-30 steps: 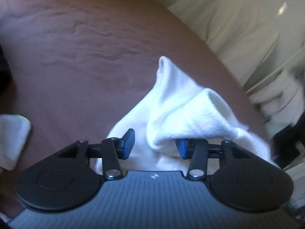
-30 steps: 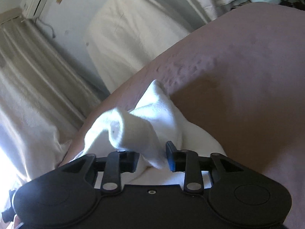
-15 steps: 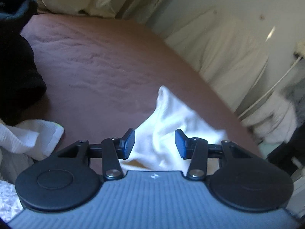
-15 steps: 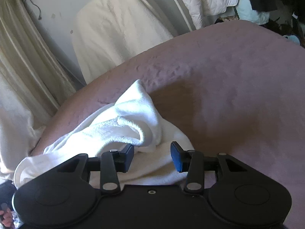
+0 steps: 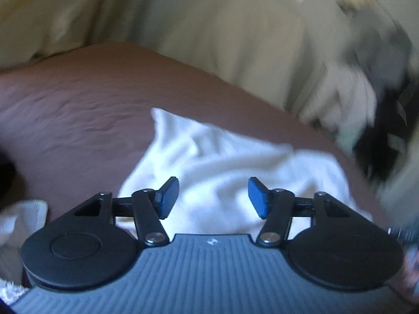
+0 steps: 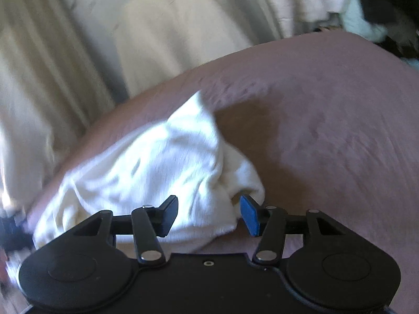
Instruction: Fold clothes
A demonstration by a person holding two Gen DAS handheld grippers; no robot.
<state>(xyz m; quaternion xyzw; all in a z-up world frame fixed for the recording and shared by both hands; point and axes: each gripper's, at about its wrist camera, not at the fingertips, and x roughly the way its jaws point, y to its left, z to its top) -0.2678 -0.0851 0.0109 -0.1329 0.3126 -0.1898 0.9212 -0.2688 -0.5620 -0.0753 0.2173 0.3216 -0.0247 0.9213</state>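
While both grippers gape, white cloth (image 5: 222,162) lies just ahead.

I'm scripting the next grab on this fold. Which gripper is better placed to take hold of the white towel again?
Probably the right gripper: the white towel bunches thickly up to its fingers, which have just been opening. The left gripper, also just opening, looks over flatter cloth. Neither holds it.
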